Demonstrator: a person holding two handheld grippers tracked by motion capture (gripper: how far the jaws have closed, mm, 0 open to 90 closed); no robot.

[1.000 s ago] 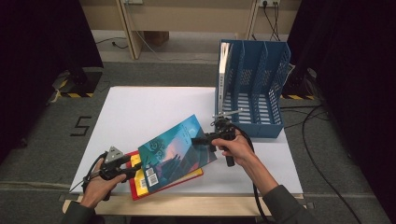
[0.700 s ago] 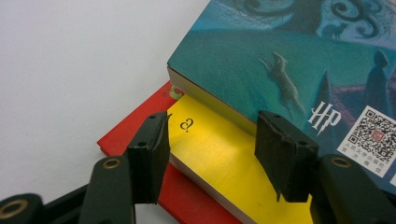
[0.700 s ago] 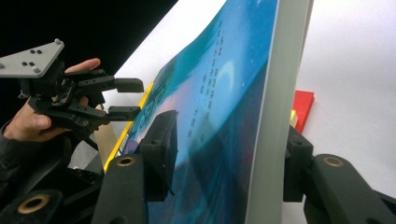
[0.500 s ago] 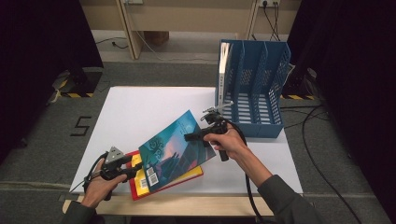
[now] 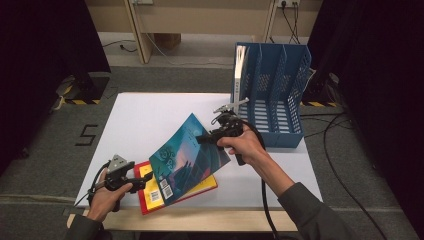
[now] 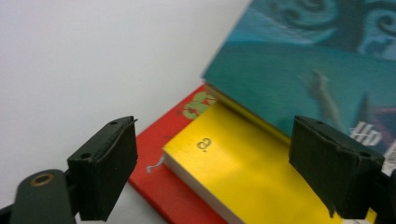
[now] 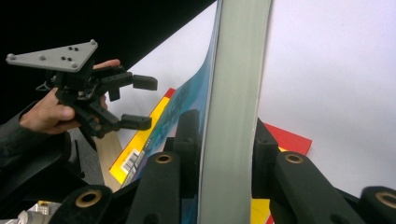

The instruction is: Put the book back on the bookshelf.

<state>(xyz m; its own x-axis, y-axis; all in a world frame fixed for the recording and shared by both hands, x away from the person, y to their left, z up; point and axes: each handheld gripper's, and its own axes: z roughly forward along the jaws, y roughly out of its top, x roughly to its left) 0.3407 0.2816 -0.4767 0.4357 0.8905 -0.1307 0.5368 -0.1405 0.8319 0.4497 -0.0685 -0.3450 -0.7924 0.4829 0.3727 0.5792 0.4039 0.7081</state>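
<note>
The left tongs sit low at the near left, level in the left hand, jaws just opened wide and gripping nothing. The right tongs, raised mid-scene in the right hand, have just been closing and clamp a book's edge

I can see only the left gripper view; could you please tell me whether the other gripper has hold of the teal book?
Observer: Yes. The right gripper has just been closing, and the right gripper view shows its fingers pressed on either side of the teal book.
Operator: Thank you. Does the book lie flat?
Observer: No. In the high view its gripped end is raised, while its lower end sits on the yellow book.
Operator: Is there anywhere to put it?
Observer: A blue file rack stands at the table's far right, with one book upright in its leftmost slot.
</note>
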